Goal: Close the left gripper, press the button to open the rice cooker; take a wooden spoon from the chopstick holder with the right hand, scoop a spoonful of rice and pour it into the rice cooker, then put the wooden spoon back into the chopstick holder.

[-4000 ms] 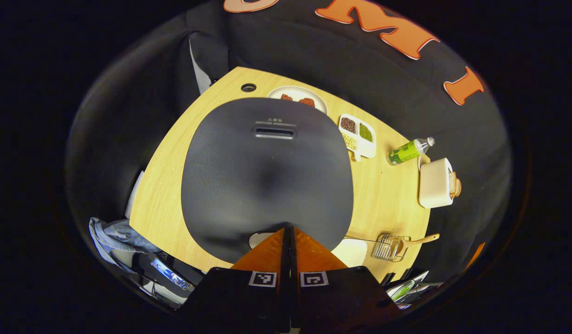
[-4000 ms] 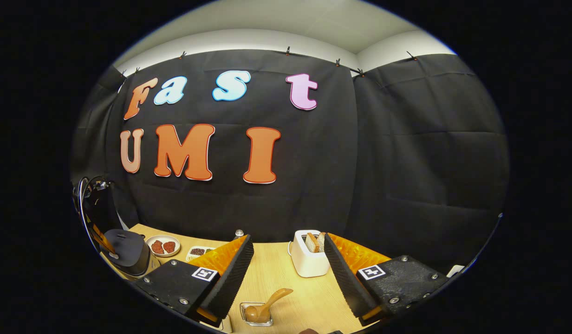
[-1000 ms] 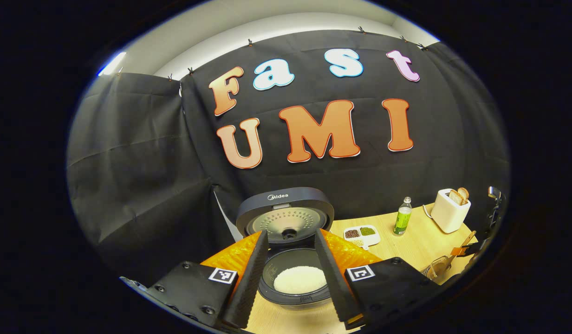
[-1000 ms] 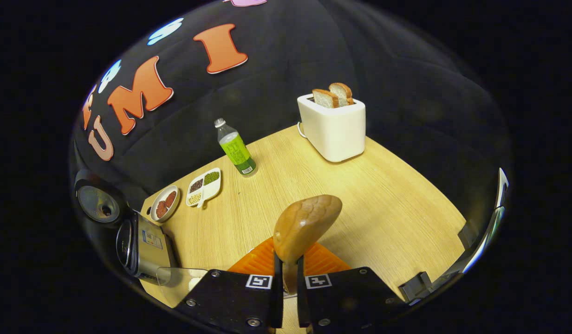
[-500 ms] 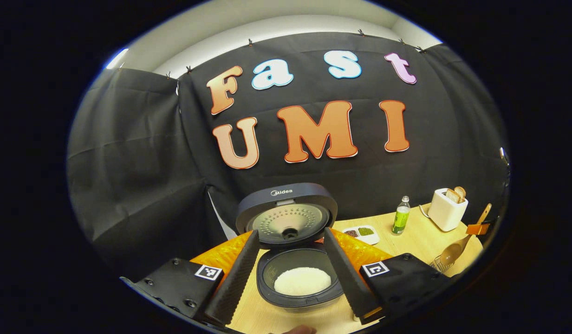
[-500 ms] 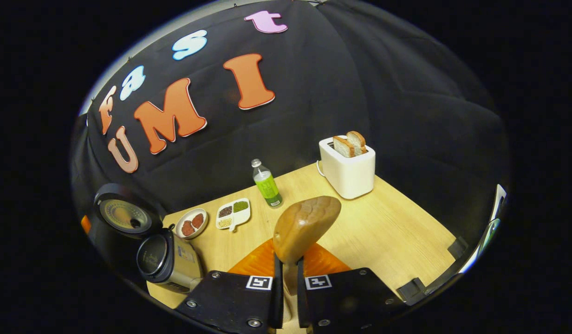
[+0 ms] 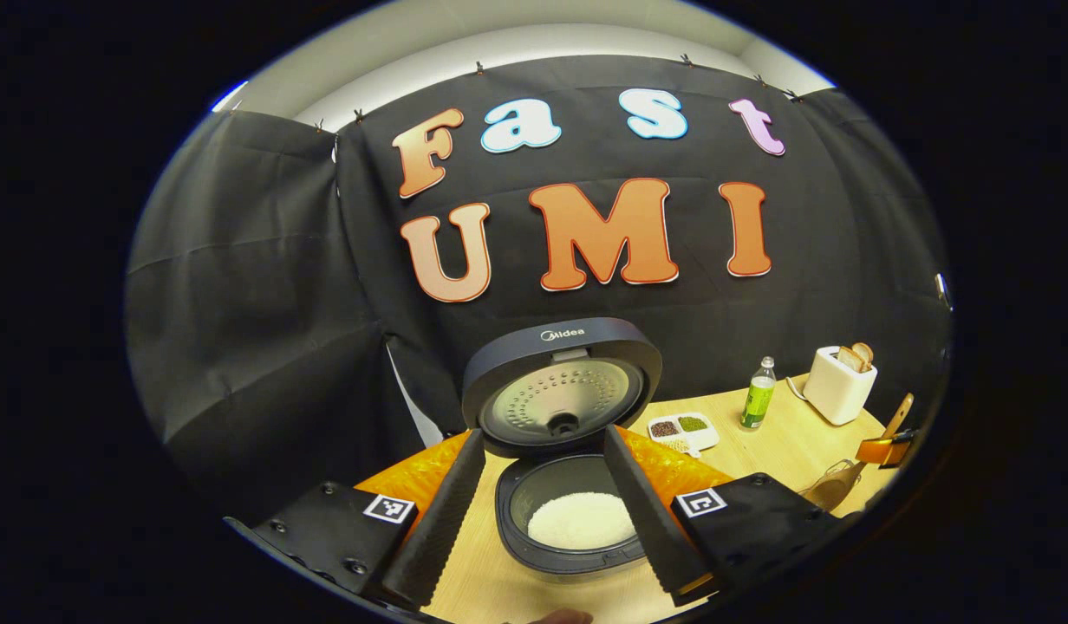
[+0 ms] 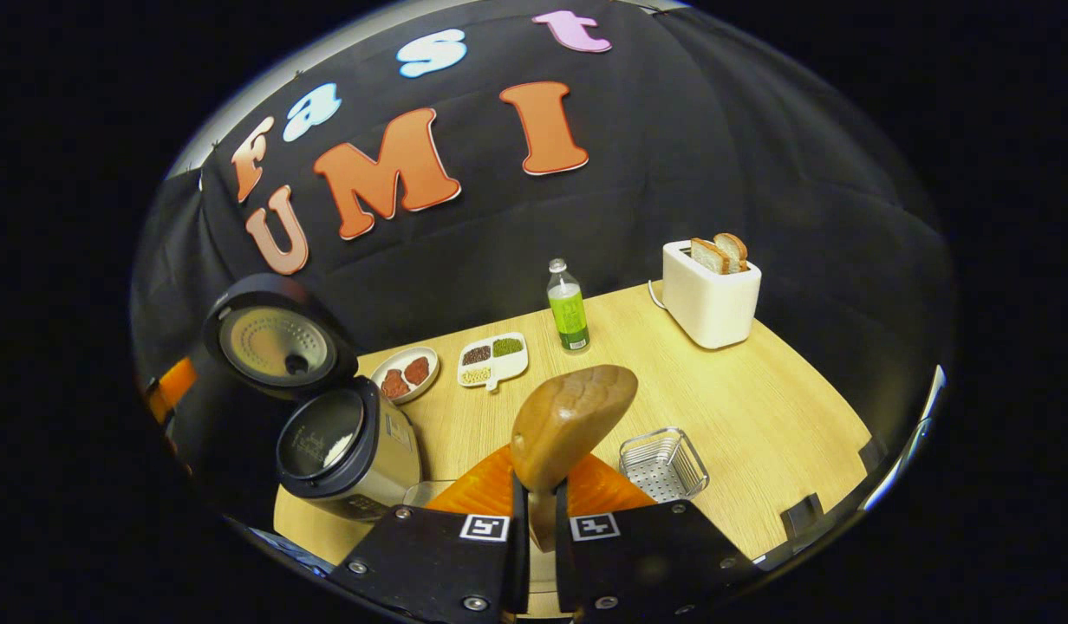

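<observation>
**Cooker open, spoon gripped**

Left gripper [image 7: 543, 511] spread wide, framing dark round rice cooker [image 7: 569, 511] at 6 o'clock in left gripper view; white rice in pot, lid raised with "Midea" on rim. Right gripper [image 8: 534, 511] clamped narrow on brown wooden spoon [image 8: 569, 425], bowl upward. Wire-mesh chopstick holder [image 8: 664, 464] just beside at 4 o'clock. Green-labelled bottle [image 8: 569, 308] at 12 o'clock, label unreadable.

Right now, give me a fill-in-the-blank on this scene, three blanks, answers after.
1. The rice cooker lid stands ____.
2. The right gripper is shut on the wooden ____.
3. The two bread slices stand in the ____ at the back of the table.
Missing words: open; spoon; toaster
</observation>
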Motion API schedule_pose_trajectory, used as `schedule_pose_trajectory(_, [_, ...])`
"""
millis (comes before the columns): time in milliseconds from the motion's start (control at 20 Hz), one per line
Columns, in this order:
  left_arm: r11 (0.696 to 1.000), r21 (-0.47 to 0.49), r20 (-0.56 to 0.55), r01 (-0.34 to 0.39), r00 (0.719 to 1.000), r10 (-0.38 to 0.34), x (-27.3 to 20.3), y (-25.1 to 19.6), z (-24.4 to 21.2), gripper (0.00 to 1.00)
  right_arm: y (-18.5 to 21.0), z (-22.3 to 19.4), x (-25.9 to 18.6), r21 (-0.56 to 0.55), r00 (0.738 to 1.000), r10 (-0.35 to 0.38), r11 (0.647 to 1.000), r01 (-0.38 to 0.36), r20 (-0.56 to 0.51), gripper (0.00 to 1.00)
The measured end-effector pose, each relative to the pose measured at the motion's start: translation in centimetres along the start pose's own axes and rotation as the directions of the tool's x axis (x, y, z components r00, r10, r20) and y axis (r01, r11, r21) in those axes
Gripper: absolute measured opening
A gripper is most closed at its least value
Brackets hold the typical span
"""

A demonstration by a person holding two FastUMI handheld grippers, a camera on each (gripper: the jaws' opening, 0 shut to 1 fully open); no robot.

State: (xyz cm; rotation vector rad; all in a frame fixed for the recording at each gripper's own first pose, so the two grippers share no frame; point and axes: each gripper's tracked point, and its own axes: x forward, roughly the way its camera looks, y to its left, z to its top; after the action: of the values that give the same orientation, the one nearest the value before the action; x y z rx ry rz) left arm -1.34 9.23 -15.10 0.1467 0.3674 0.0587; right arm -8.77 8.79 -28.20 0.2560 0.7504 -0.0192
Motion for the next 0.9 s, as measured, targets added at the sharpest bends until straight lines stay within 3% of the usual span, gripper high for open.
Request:
schedule_pose_trajectory(100, [1.000,0.004,-0.003,0.005,1.000,-0.005,0.1,0.5,-0.3,0.85,0.1,-1.5,0.8,-0.059,0.999,-0.037,0.998,0.036,-0.009,0.11])
schedule_pose_trajectory(150, [1.000,0.004,-0.005,0.006,1.000,-0.006,0.2,0.6,-0.6,0.94,0.0,-2.1,1.2,-0.086,0.998,-0.060,0.995,0.059,-0.013,0.12])
schedule_pose_trajectory(400, [1.000,0.026,-0.026,0.016,1.000,-0.016,0.4,1.7,-1.8,0.94,0.4,-4.0,2.7,-0.191,0.990,-0.140,0.972,0.139,0.008,0.12])
schedule_pose_trajectory(600, [0.999,0.040,-0.042,0.010,0.999,-0.008,0.8,2.8,-2.5,0.94,-0.7,-4.9,3.0,-0.168,0.956,-0.278,0.942,0.289,0.090,0.12])
schedule_pose_trajectory(650, [0.999,0.041,-0.045,0.010,0.999,-0.008,1.0,3.1,-2.7,0.85,-0.7,-5.7,3.0,-0.167,0.951,-0.296,0.937,0.308,0.093,0.12])
schedule_pose_trajectory(900, [0.999,0.051,-0.067,0.020,0.998,-0.017,1.6,3.3,-3.4,0.85,0.8,-7.2,3.4,-0.272,0.950,-0.282,0.911,0.308,0.133,0.11])
